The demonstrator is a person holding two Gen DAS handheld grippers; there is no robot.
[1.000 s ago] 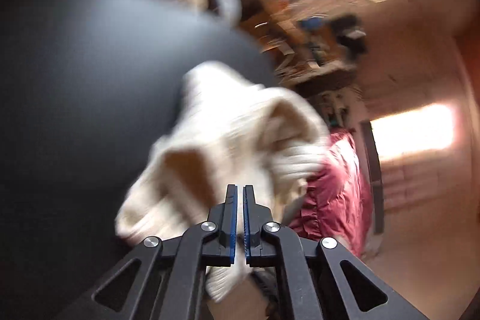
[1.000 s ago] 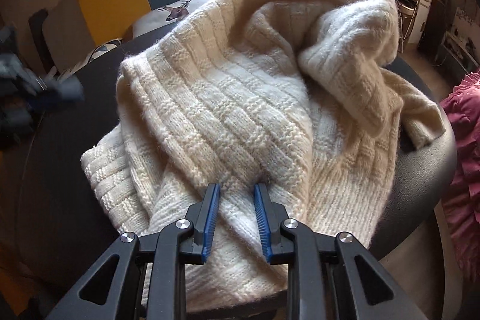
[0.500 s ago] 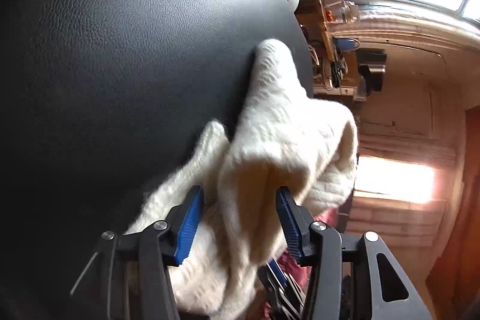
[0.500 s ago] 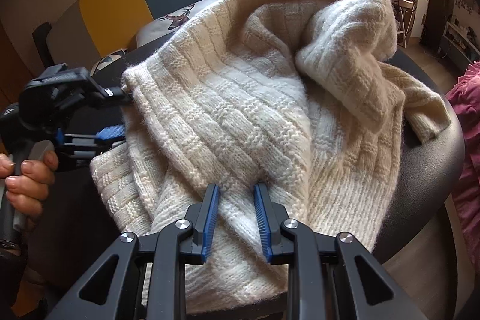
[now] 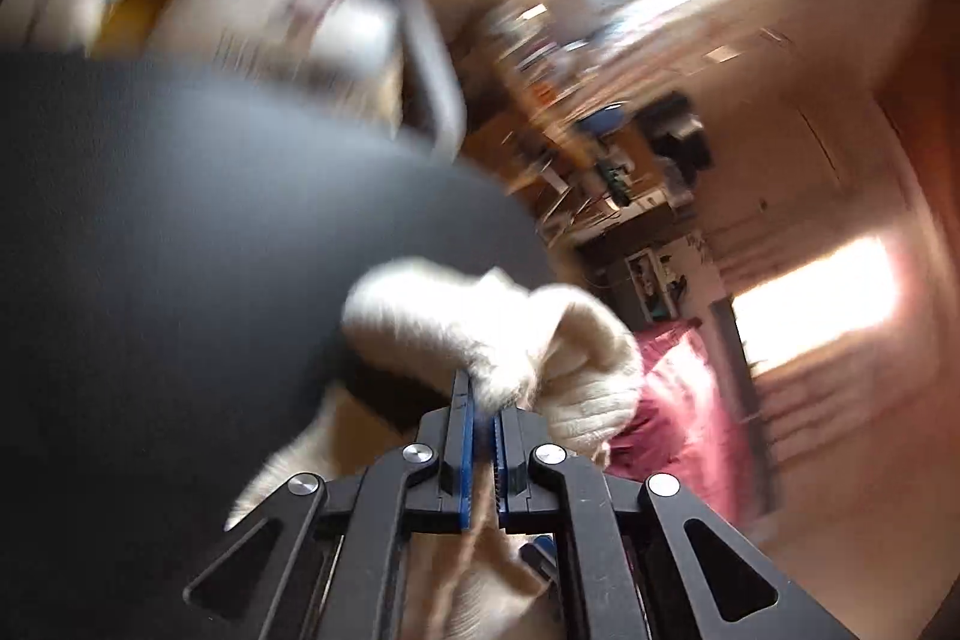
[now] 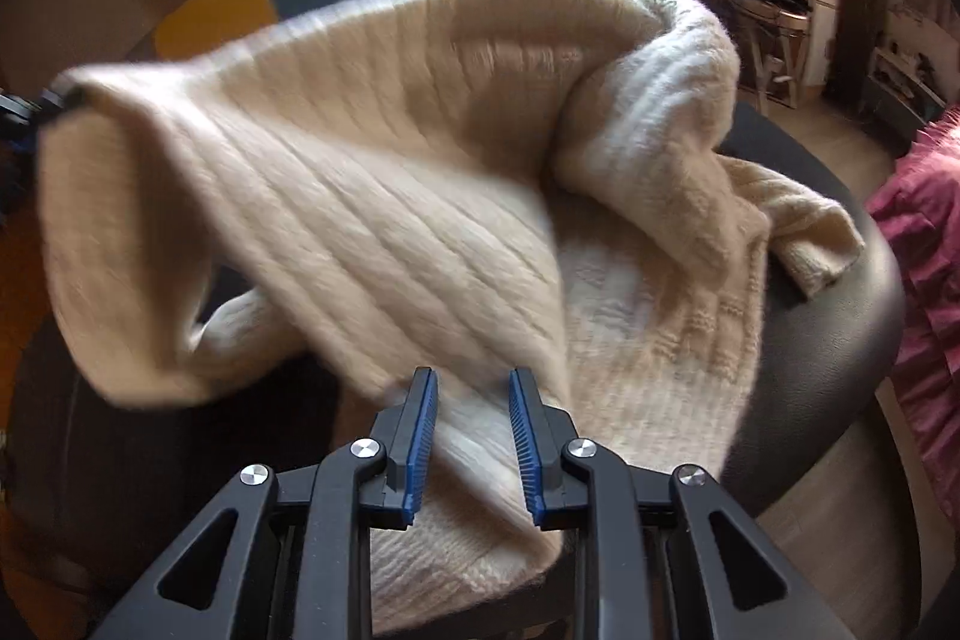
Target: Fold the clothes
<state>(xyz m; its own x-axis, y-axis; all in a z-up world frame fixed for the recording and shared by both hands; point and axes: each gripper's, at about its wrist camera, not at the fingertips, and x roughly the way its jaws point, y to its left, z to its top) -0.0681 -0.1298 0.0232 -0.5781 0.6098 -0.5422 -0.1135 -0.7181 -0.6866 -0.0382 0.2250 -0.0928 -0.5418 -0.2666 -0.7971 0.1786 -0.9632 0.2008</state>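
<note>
Black leather table (image 6: 840, 340) carries the cream ribbed knit sweater (image 6: 420, 196): left gripper (image 5: 483, 403) jaws pinch its lifted corner, right gripper (image 6: 471, 424) jaws clamp a fold near the front edge.

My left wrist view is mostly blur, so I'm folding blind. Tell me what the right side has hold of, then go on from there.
Observer: The right gripper has a thick fold of the cream sweater between its jaws, at the sweater's near edge.
Operator: Say where my corner sits.
Observer: The left gripper holds its corner up at the far left of the right wrist view. The knit spans from there to the right gripper, raised off the black seat.
Operator: Report the rest of it.
Observer: A loose end of the sweater lies over the seat's right side, not lifted.
</note>
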